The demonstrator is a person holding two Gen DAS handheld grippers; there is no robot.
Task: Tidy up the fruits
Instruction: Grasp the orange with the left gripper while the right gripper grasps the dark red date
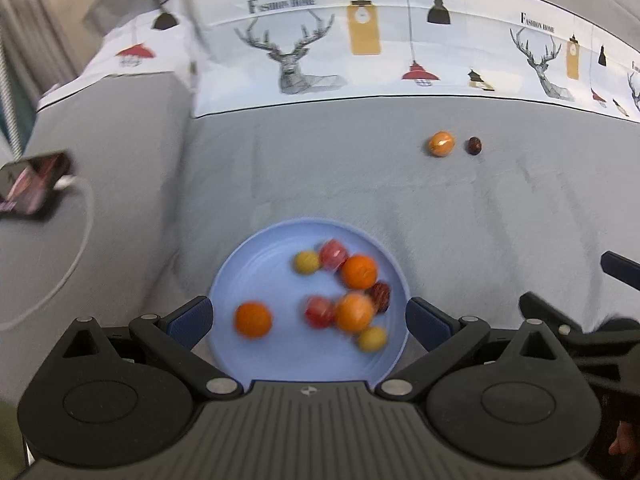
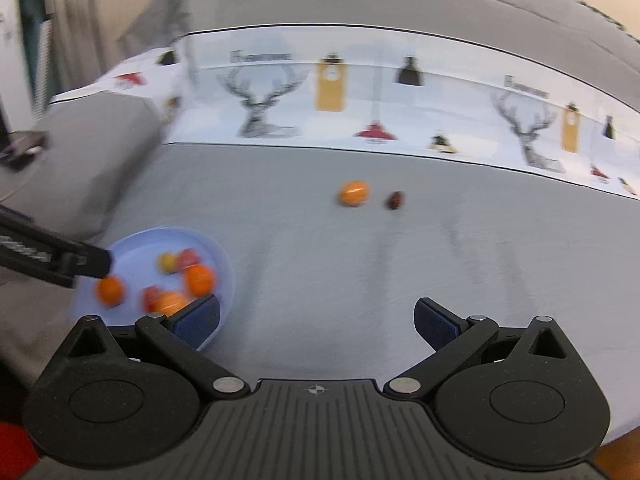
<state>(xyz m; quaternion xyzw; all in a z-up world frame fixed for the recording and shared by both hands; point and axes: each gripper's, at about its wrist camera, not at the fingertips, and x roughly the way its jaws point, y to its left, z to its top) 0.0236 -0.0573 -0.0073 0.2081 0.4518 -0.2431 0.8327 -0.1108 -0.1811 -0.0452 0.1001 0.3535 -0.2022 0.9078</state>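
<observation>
The left gripper (image 1: 309,318) has its jaws spread wide over the blue plate (image 1: 256,256), empty, with fruits lying between them. The right gripper (image 2: 317,320), likewise wide and empty, hovers over grey sofa fabric (image 2: 360,264). Farther off lie an orange fruit (image 2: 353,193) and a dark fruit (image 2: 395,200), just apart.

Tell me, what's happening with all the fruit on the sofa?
A person with a gripper in each hand is gathering fruit into a blue plate. Most pieces are on it already. An orange fruit and a small dark fruit lie beside each other on the grey cushion. The left gripper and right gripper are both open and empty.
</observation>
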